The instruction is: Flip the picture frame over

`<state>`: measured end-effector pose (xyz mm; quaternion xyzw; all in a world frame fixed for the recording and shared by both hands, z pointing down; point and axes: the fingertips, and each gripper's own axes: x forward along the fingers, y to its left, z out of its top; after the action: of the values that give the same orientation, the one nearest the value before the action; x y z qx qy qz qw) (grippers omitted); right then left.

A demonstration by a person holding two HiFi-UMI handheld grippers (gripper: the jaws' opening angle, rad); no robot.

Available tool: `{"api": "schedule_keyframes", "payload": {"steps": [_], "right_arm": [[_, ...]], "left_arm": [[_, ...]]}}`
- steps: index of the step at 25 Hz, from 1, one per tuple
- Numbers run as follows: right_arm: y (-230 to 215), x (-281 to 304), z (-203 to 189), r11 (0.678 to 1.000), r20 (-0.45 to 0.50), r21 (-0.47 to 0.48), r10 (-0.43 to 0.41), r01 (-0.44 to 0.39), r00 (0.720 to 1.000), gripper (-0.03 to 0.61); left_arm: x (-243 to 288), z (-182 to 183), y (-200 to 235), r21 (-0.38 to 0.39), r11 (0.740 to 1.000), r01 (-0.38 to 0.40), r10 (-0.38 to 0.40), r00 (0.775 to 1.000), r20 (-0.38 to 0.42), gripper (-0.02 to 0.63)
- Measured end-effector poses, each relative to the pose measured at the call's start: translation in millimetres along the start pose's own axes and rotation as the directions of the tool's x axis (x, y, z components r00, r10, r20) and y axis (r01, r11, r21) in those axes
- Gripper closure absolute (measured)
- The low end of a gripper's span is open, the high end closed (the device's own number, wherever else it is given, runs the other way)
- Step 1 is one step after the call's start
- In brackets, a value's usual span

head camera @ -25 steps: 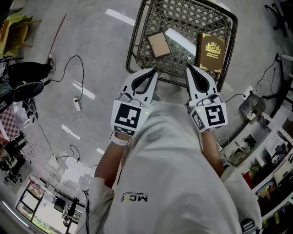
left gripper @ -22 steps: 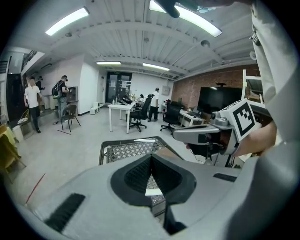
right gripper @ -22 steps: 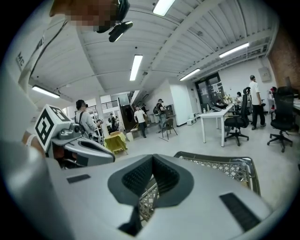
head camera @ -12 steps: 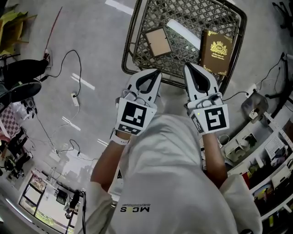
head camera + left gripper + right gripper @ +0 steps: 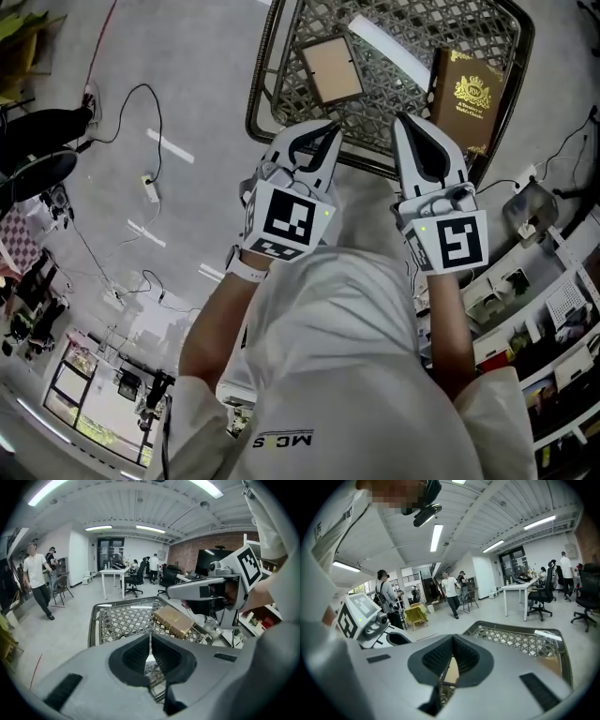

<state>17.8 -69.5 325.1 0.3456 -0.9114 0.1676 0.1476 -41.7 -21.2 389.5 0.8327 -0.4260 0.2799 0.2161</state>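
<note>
As viewed from overhead, note the picture frame [image 5: 330, 70] lying flat on the lattice counter [image 5: 295, 101], in its left half and set back from the near edge, pale panel upward; cannot tell whether face or backing. Note also a brown gilt-stamped book [image 5: 473, 98] flat along the right edge, well apart from the frame, leaving bare mesh between for a turn-over.

Record left gripper [image 5: 330, 127] poised at the near edge, angled downward, tips aimed toward the frame but clear of it. Confirm from the left gripper view: fingers pressed together, nothing between them. Record right gripper [image 5: 405, 120] alongside at the same edge, in line between frame and book. Confirm from the right gripper view: fingers likewise closed tip to tip, empty, with a pale panel glimpsed beyond.

Judge the posture as approach only: flip not yet begun, no contact with the frame. Judge the paired placement as preparation for a two-sided lift. Expect need to spread the fingers before any pinch on a frame border. Flag the low profile against the mesh: thin edge, little purchase, risk of sliding rather than lifting.
</note>
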Motion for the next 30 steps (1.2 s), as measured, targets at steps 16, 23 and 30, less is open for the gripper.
{"api": "schedule_keyframes", "payload": {"steps": [16, 23, 30], "right_arm": [[3.7, 5.7, -53.4, 0.998, -0.084, 0.061, -0.015, 0.020, 0.996, 0.562], [2.5, 4.6, -58.9, 0.998, -0.088, 0.052, -0.029, 0.034, 0.996, 0.561], [1.2, -0.3, -64.8, 0.998, -0.103, 0.056, -0.036, 0.042, 0.994, 0.563]], "left_arm": [[66.2, -56.9, 22.5, 0.065, 0.997, 0.038, -0.034, 0.998, -0.061, 0.586], [88.7, -77.3, 18.8, 0.150, 0.986, 0.078, -0.059, 0.991, -0.122, 0.583], [102.5, -97.5, 17.2, 0.179, 0.978, 0.111, -0.078, 0.980, -0.183, 0.522]]}}
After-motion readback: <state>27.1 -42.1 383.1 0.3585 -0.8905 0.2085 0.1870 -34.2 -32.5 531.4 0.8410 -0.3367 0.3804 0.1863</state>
